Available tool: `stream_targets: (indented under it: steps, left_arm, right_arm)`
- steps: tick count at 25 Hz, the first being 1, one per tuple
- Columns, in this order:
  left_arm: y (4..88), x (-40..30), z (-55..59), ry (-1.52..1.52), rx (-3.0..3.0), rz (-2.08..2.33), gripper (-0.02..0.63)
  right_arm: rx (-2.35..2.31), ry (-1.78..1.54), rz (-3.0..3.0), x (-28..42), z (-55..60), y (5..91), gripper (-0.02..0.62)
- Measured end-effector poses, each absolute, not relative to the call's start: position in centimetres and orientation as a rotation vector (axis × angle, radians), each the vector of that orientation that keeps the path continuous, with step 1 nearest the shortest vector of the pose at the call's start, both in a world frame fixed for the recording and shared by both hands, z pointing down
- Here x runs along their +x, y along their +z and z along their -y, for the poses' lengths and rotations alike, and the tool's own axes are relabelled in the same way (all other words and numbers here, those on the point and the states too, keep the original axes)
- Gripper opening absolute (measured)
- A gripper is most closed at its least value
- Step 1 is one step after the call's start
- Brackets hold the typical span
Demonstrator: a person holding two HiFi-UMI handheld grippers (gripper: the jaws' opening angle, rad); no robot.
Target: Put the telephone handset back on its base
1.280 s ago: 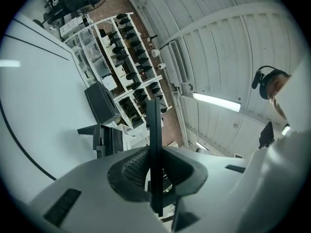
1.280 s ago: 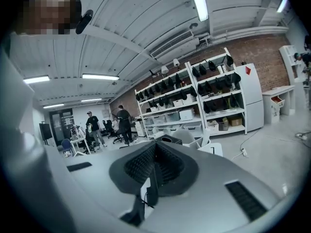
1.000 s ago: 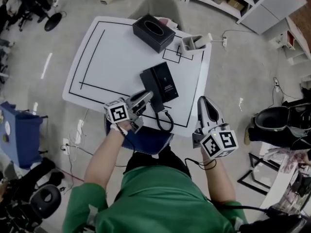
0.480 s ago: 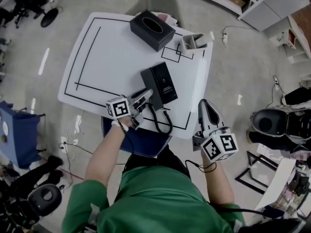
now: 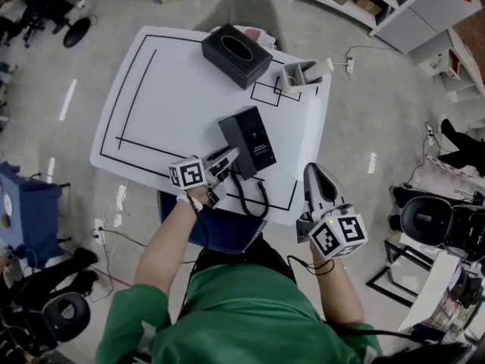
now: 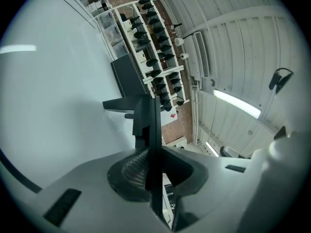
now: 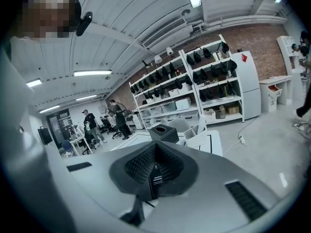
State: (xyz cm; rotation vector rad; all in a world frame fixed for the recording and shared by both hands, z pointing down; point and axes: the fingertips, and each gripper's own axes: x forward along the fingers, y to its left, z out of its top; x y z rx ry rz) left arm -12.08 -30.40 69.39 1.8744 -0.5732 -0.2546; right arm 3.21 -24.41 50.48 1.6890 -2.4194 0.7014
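The black telephone base [image 5: 258, 139] lies on the white table [image 5: 174, 74], near its front edge. The black handset [image 5: 230, 133] sits along the base's left side, and its coiled cord [image 5: 255, 197] loops toward the table edge. My left gripper [image 5: 229, 156] is at the handset's near end, shut on it. In the left gripper view a thin black part of the handset [image 6: 143, 113] stands between the closed jaws of the left gripper [image 6: 151, 140]. My right gripper [image 5: 312, 171] hangs off the table's front right corner, shut and holding nothing; it [image 7: 153, 171] looks across the table.
A black tissue box [image 5: 236, 51] and a white holder [image 5: 301, 72] stand at the table's far side. A grey chair [image 5: 250, 10] is behind the table. A blue seat [image 5: 227, 224] is under the front edge, and a black office chair [image 5: 436, 217] is on the right.
The left gripper stays at the handset's near end and the right gripper barely shifts. The head view has drifted slightly.
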Motion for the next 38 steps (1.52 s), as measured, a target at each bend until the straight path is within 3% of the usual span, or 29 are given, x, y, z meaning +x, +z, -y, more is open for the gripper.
stream_targets:
  steps: [14,19,25,38]
  left_arm:
    - [70.3,-12.4,30.8,-0.128,1.881,0.687,0.096]
    - [71.6,-13.0,30.8,-0.053,1.782,0.751,0.213]
    - [71.0,-13.3,30.4,0.014,1.808,0.784,0.219]
    - [58.3,-17.9,30.6,-0.068,2.078,1.014,0.219]
  right_arm:
    - [1.666,0.703,2.449,2.8,24.3,50.2,0.023]
    - [1.666,0.707,2.46,2.9,24.0,49.9,0.023]
    - [1.676,0.688,2.477,3.0,23.5,49.0,0.023]
    - [1.693,0.527,2.569,3.4,23.9,44.0,0.023]
